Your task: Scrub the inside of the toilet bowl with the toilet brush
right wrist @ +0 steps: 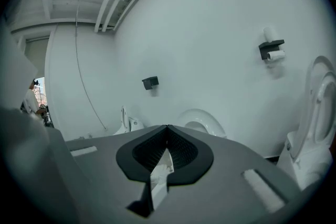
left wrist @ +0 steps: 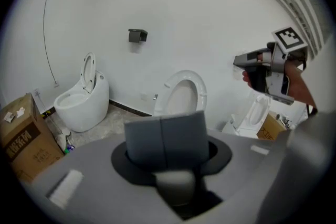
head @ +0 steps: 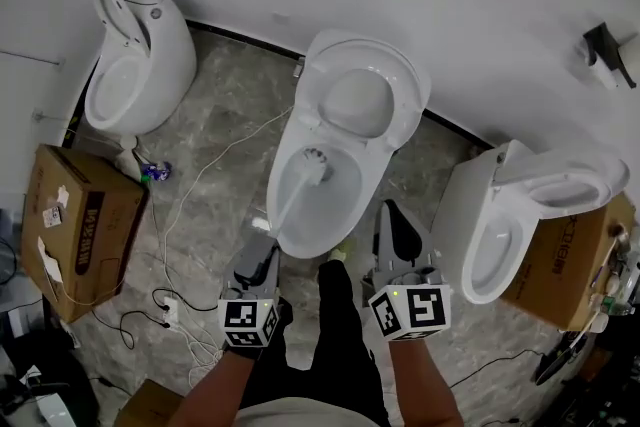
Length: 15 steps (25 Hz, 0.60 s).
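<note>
3 toilets stand along the white wall. By the left-hand toilet [head: 135, 55] a cardboard box [head: 85, 230] sits on the floor, and a white cable [head: 205, 173] trails from there toward the middle toilet [head: 283, 165].

The left gripper [head: 266, 241] points at the front rim of that toilet. Its jaws are pressed together, and the pale shaft of the toilet brush [head: 288, 203] runs from them up into the bowl [head: 335, 210]. In the left gripper view a pale rounded shape sits just under the closed pads, which I take to be the handle. The bristle head lies against the rear inner wall, below the raised lid [head: 360, 100].

To my eye the scrubbing is under way. To do it well, the grip needs to be firm enough that the shaft cannot twist. The head should sweep in full circles around the wall, then down toward the outlet, pressing lightly so nothing flicks over the rim.

The right gripper [head: 389, 209] hangs just beside the bowl's right edge with its jaws closed. A small white scrap [right wrist: 160, 171] sits between them, and I cannot tell what it is. It is best kept clear of the brush's arc and away from the right-hand toilet [head: 500, 235].
</note>
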Motion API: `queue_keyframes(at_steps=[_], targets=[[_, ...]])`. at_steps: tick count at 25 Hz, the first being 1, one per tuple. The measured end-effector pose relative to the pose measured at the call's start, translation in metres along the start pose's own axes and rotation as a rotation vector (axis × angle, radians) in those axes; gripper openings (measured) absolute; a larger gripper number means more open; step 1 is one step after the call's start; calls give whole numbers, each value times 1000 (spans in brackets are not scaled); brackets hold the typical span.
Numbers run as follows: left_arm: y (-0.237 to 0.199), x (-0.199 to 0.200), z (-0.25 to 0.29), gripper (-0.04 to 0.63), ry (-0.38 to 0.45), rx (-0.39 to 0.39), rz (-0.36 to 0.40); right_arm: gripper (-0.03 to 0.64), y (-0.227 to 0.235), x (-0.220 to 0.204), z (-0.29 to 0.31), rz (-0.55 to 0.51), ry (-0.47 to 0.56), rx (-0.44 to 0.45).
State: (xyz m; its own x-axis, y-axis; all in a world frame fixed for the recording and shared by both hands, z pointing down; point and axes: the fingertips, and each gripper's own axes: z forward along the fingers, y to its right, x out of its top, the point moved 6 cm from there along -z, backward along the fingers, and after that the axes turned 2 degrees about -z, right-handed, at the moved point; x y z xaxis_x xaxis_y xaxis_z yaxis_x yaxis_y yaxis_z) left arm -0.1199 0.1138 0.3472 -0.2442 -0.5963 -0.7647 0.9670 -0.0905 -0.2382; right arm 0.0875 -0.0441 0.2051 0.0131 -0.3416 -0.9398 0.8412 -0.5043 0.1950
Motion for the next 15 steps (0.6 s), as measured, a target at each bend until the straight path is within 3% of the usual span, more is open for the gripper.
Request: queue_keyframes(at_steps=[9,15], targets=[[-38,-140,116,163,-86,46,-132,14,2,-138,35,75,-55,-22],[-67,-181,177,163,-68,66,-180,14,15,-208,67,84,-85,-46]])
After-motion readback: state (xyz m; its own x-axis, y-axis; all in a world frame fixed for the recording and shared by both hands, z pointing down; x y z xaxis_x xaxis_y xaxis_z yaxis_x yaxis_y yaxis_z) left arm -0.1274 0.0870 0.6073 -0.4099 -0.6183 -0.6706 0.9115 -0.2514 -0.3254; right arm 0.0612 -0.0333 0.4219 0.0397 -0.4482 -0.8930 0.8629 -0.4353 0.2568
